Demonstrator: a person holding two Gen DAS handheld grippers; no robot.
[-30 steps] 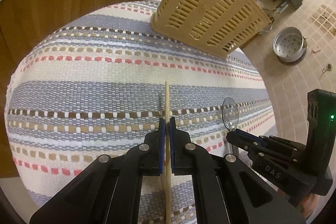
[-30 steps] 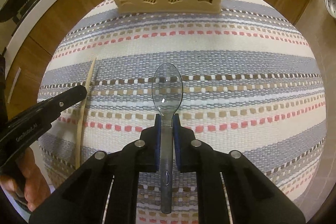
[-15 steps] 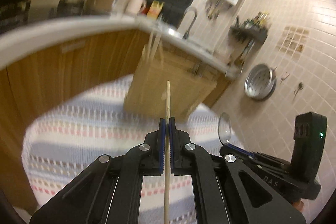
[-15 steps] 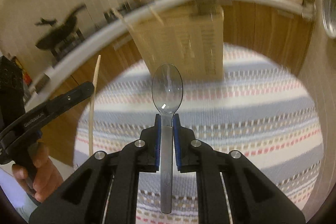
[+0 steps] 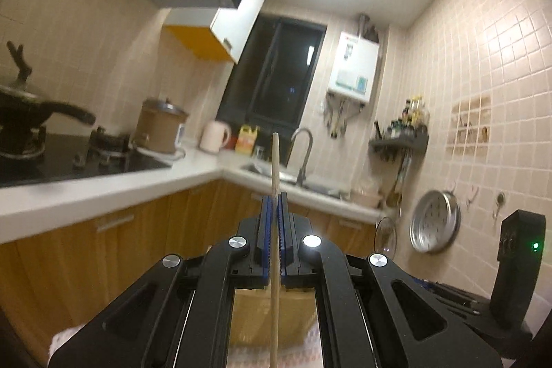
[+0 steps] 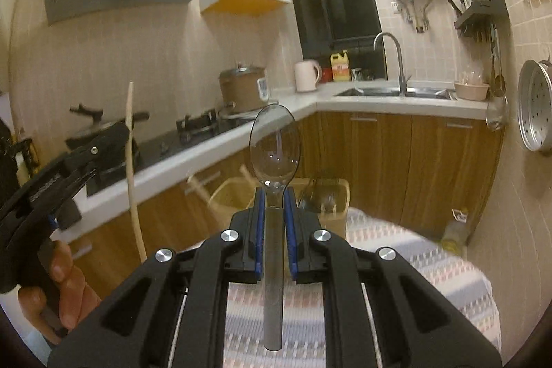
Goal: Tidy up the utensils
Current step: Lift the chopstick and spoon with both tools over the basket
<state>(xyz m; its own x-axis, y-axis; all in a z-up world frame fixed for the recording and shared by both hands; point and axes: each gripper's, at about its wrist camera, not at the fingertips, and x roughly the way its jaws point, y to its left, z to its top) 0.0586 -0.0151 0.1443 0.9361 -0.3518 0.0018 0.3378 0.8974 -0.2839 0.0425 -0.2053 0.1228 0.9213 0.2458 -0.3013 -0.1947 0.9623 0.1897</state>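
Observation:
My left gripper [image 5: 274, 197] is shut on a wooden chopstick [image 5: 275, 161] that stands upright, tip pointing up. It also shows in the right wrist view, where the left gripper [image 6: 114, 133] holds the chopstick [image 6: 132, 181] at the left. My right gripper [image 6: 275, 195] is shut on a clear plastic spoon [image 6: 275, 143], bowl up, held above the striped cloth [image 6: 414, 264]. The beige slotted utensil basket [image 6: 331, 195] stands on the cloth behind the spoon, with several utensils in it. Part of the basket [image 5: 255, 316] shows below my left gripper.
A white counter [image 6: 379, 102] with a sink and tap [image 6: 396, 61], a stove [image 6: 193, 126] and a rice cooker [image 6: 243, 88] runs behind. Wooden cabinets [image 6: 431, 168] stand under it. A steel steamer tray [image 6: 534, 112] hangs on the right tiled wall.
Both grippers have lifted and tilted upward with their utensils. The views now look across the kitchen instead of down at the cloth; the basket sits low in view.

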